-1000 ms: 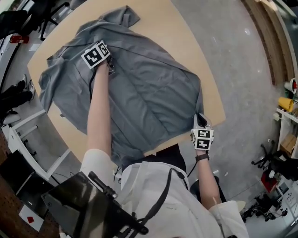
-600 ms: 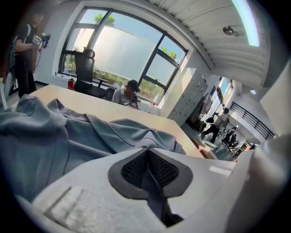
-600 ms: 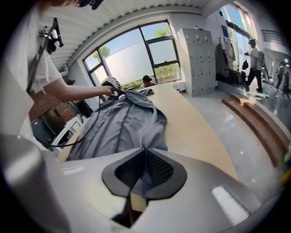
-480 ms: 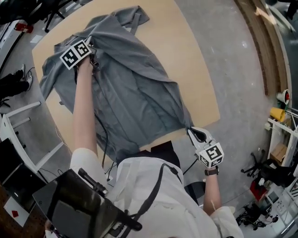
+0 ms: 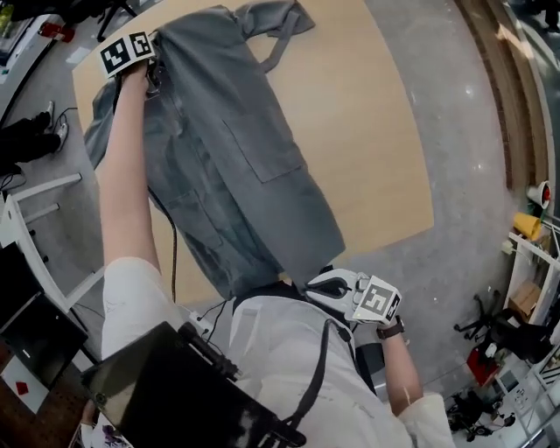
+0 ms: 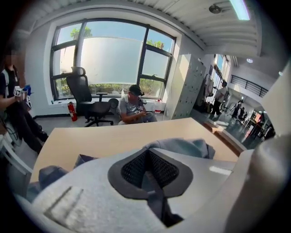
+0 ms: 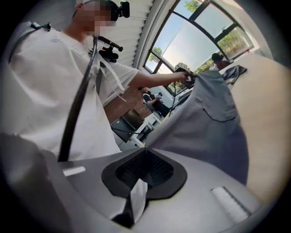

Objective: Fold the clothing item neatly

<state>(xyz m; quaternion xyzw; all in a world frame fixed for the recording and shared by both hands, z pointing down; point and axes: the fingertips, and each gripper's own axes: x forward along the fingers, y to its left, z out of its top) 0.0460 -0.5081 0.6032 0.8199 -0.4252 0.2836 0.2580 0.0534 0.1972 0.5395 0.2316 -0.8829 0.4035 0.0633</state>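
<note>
Light, limp grey shirt [image 5: 254, 166] sags unless tensioned: left gripper [image 5: 154, 73], jaws just closed, pinches its far edge; right gripper [image 5: 315, 285] pinches the near hem.

— What does the room look like from your end?
— I see a big window wall [image 6: 113, 59] full of daylight, with a black office chair [image 6: 86, 98] and a red fire extinguisher [image 6: 73, 112] below it.
— And the floor?
— The floor [image 5: 472, 175] is grey around a pale wooden table [image 5: 385, 131]. I make out a light strip [image 6: 239, 9] on the white ceiling and tall pale cabinets [image 6: 188, 86].
</note>
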